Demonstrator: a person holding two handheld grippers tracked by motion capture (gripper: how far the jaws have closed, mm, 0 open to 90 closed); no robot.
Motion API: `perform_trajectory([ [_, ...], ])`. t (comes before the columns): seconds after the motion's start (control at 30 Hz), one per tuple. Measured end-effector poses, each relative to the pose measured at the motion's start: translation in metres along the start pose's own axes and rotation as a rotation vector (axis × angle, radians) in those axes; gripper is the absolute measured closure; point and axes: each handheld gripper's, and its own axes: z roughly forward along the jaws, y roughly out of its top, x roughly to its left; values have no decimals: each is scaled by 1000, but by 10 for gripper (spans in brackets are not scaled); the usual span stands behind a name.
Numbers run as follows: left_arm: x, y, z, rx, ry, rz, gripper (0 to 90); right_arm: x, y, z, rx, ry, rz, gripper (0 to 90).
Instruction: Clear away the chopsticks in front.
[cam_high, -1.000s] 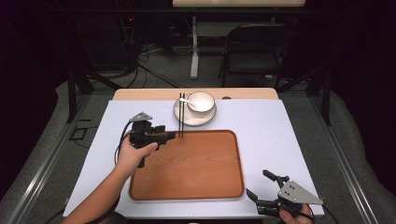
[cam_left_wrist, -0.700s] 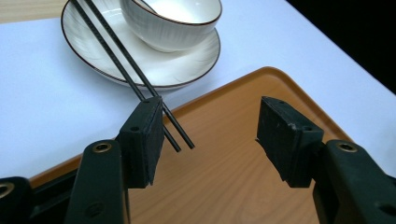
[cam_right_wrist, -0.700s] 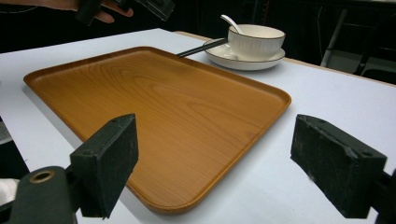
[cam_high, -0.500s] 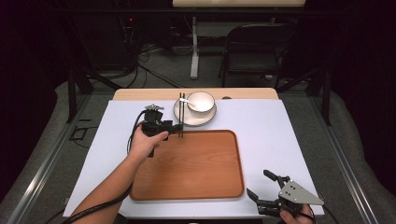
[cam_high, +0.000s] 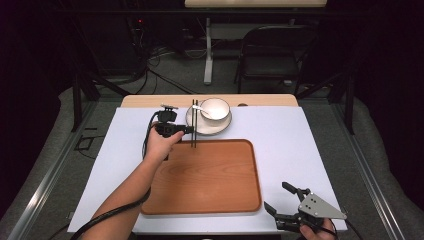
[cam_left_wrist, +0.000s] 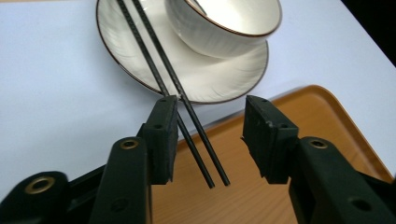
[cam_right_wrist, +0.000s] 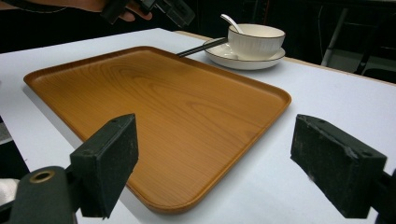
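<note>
Two chopsticks (cam_left_wrist: 187, 107) lie between left gripper (cam_left_wrist: 210, 135) pads, upper centre of frame, tips on plate (cam_left_wrist: 116, 42); jaws just closing (half-open, not pressing), hand shifted right. Right gripper (cam_high: 285, 202) open, empty.

Pair of black chopsticks (cam_high: 194, 123) resting on the rim of a white saucer (cam_high: 191, 120), far side of the tabletop.

The chopsticks are two thin, dark, finely ribbed sticks lying side by side and nearly parallel, close together without crossing. Their far ends rest on the left rim of the saucer, a white plate with a thin dark edge line, beside the white bowl (cam_high: 215, 108) it carries. From there the sticks slope toward the near side, pass over the white table cover and end above the far left edge of the wooden tray (cam_high: 210, 190). In the left gripper view the near tips (cam_left_wrist: 218, 181) hang just over the tray's rim.
</note>
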Motion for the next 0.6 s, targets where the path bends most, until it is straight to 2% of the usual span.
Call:
perform_trajectory([
  [0.27, 1, 15, 11, 40, 47, -71, 602, -1, 0, 0, -3, 1, -1, 142],
  [0.37, 0, 18, 16, 60, 72, -95, 603, -1, 0, 0, -4, 1, -2, 142],
  [0.47, 0, 19, 21, 75, 103, -101, 601, -1, 0, 0, -4, 1, -2, 142],
  [0.6, 4, 21, 26, 103, 130, -138, 602, -1, 0, 0, -4, 2, -3, 142],
])
